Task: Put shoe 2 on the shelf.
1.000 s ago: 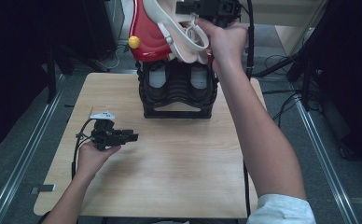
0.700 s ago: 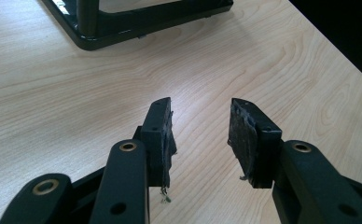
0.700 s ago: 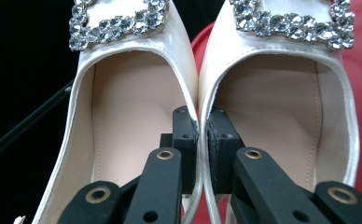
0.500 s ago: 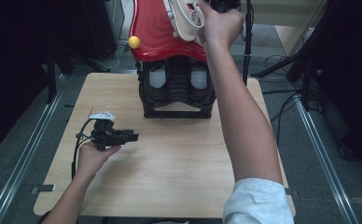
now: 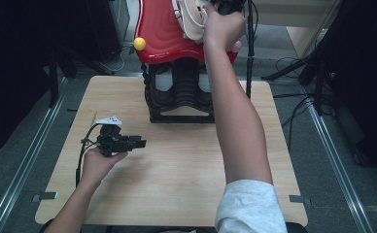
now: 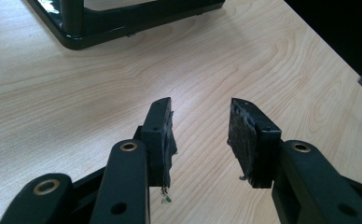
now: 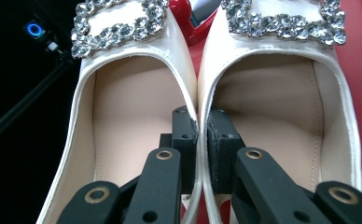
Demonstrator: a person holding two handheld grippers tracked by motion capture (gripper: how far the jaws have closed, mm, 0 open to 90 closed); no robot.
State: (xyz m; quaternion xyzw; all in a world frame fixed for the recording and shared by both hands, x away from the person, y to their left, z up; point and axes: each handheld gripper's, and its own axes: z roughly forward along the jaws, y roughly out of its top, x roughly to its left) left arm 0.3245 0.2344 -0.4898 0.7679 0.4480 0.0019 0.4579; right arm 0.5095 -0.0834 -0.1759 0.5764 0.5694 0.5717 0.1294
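Observation:
A pair of glossy white shoes (image 7: 132, 116) with rhinestone buckles (image 7: 118, 23) hangs in front of my right gripper (image 7: 201, 122), which is shut on the two inner rims pressed together. In the high view the right hand (image 5: 223, 26) holds the white shoes (image 5: 189, 19) up at the far edge, against a red moulded top (image 5: 162, 34). My left gripper (image 5: 140, 143) rests low over the table's left side, pointing right. Its jaws stand open over bare wood, left gripper (image 6: 200, 116) with nothing between the worn pads (image 6: 242, 135).
The red top carries a yellow ball (image 5: 139, 43) and sits on a black stand (image 5: 177, 92) at the back middle of the wooden table (image 5: 177, 170). The stand's black base (image 6: 123, 23) lies ahead of the left gripper. Cables and tripod legs (image 5: 293, 68) stand beyond the table's right side.
The right hand has carried the shoes farther back and higher, over the red top. The left hand has stayed where it was.

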